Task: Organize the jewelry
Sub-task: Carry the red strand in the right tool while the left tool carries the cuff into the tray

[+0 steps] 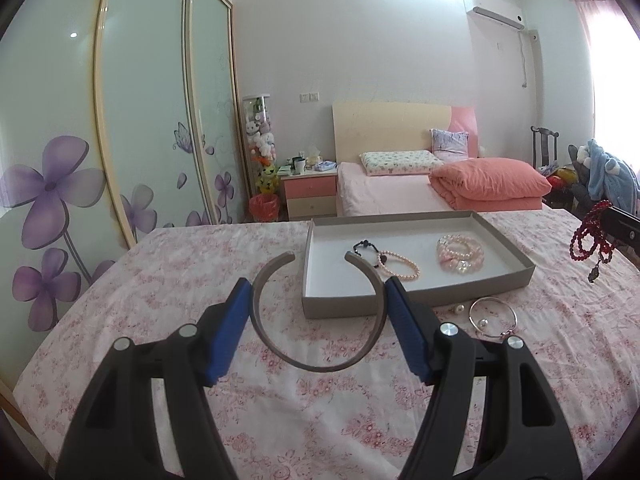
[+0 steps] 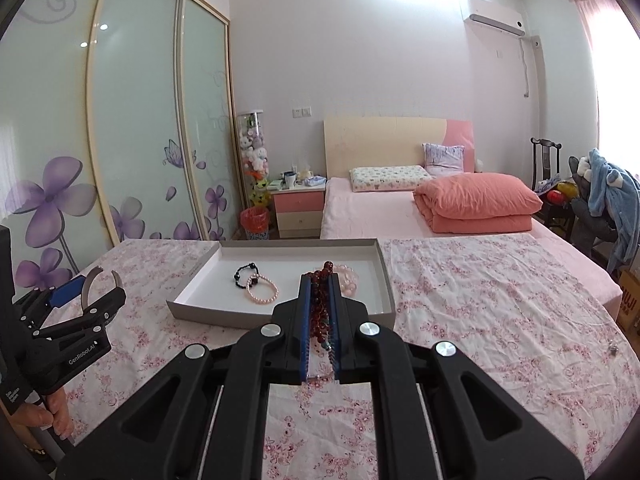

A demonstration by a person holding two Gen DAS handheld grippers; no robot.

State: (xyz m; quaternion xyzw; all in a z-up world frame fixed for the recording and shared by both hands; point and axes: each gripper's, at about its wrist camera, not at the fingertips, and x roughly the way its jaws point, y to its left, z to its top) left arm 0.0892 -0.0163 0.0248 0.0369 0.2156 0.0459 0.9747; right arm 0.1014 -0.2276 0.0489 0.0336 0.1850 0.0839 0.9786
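Left jaws: your left gripper (image 1: pixel 318 312) clamps a grey open-ended cuff bangle (image 1: pixel 316 360) by its two sides, clear above the cloth.
Right jaws: your right gripper (image 2: pixel 320 312) is pressed together on a dark red beaded strand (image 1: pixel 590 236), which hangs in loops.
Tray: the shallow grey cardboard tray (image 1: pixel 416 300) sits just ahead on the pink floral cloth (image 1: pixel 160 304).
In tray: a black-and-pink pearl bracelet (image 1: pixel 394 264) and a pale pink bead bracelet (image 1: pixel 460 258), apart.
Outside tray: a thin silver bangle (image 1: pixel 492 316) lies near its front edge, beside what may be small pearl studs (image 1: pixel 459 309).
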